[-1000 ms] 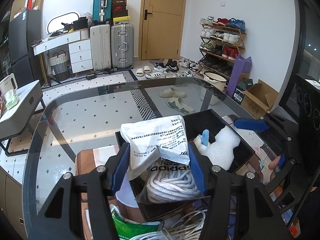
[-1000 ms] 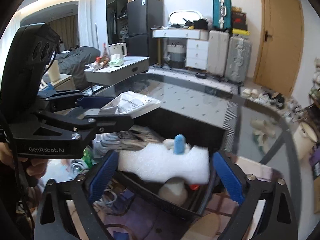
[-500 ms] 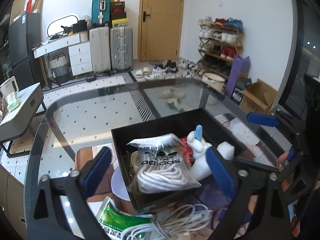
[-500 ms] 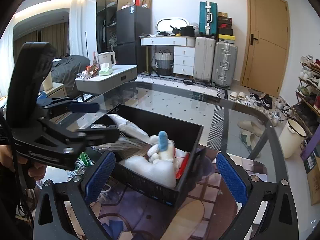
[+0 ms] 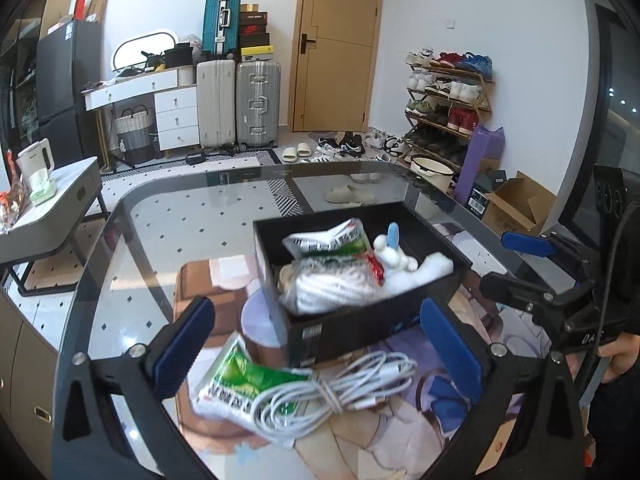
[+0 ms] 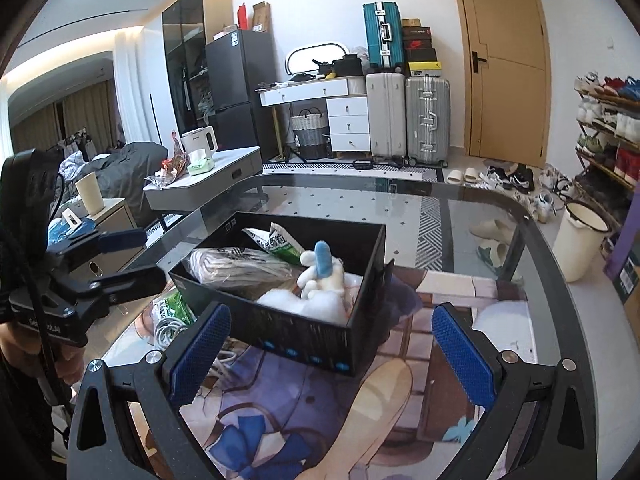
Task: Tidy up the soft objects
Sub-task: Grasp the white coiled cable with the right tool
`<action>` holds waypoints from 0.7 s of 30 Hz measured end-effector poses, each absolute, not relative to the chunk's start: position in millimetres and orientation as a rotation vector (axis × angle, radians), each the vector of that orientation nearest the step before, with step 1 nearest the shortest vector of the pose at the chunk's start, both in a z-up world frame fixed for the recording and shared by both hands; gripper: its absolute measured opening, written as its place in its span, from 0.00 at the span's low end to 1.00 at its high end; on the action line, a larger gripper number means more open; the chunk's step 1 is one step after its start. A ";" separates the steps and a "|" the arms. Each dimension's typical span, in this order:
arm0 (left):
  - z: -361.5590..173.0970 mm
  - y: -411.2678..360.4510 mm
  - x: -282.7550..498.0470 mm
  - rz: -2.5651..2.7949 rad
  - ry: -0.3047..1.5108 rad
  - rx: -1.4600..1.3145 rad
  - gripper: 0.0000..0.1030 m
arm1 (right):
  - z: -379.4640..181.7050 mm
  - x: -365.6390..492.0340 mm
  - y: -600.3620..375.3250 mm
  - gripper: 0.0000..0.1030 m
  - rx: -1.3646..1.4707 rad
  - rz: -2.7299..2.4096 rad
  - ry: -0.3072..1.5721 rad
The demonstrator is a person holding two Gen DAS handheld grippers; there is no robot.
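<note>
A black box [image 5: 360, 324] stands on the glass table. In it lie a bagged white rope [image 5: 336, 284], a green-and-white packet [image 5: 328, 240], a white plush with a blue ear [image 5: 394, 252] and white foam [image 5: 424, 272]. My left gripper [image 5: 316, 332] is open and empty, just short of the box's near wall. Between it and the box lie a second green packet [image 5: 236, 380] and a coiled white cable [image 5: 332, 388]. In the right wrist view, my right gripper [image 6: 328, 332] is open and empty before the box [image 6: 304, 336], with the plush [image 6: 320, 272] inside.
A printed mat [image 6: 280, 420] covers the table under the box. The glass table's curved edge [image 5: 120, 216] runs behind and to the left. A low grey side table [image 6: 208, 176] with a kettle stands beyond. A person's hand [image 5: 620, 356] holds the right gripper.
My left gripper opened and dropped the bagged rope into the box, then drew back. The right gripper left the white foam in the box and also drew back.
</note>
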State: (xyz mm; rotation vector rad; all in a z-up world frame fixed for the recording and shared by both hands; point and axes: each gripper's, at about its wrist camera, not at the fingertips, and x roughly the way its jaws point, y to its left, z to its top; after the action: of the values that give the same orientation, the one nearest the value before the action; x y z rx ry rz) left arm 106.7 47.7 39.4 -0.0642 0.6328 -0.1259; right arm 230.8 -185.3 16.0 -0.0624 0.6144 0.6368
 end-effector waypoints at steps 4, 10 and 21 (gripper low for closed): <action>34.4 46.8 94.5 -0.118 0.640 -0.067 1.00 | 14.8 221.8 -185.4 0.99 -0.060 0.627 0.622; 24.4 48.0 76.8 -0.093 0.656 -0.056 1.00 | 12.0 210.1 -183.9 0.99 -0.055 0.634 0.635; 8.2 56.6 59.2 -0.044 0.677 -0.057 1.00 | -0.2 199.6 -169.2 0.99 -0.072 0.671 0.691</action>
State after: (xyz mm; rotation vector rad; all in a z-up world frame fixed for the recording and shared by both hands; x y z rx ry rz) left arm 59.2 56.6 8.2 -0.0565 0.6774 -0.0444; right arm 199.6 -169.2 -0.2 -0.0720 0.6914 0.6709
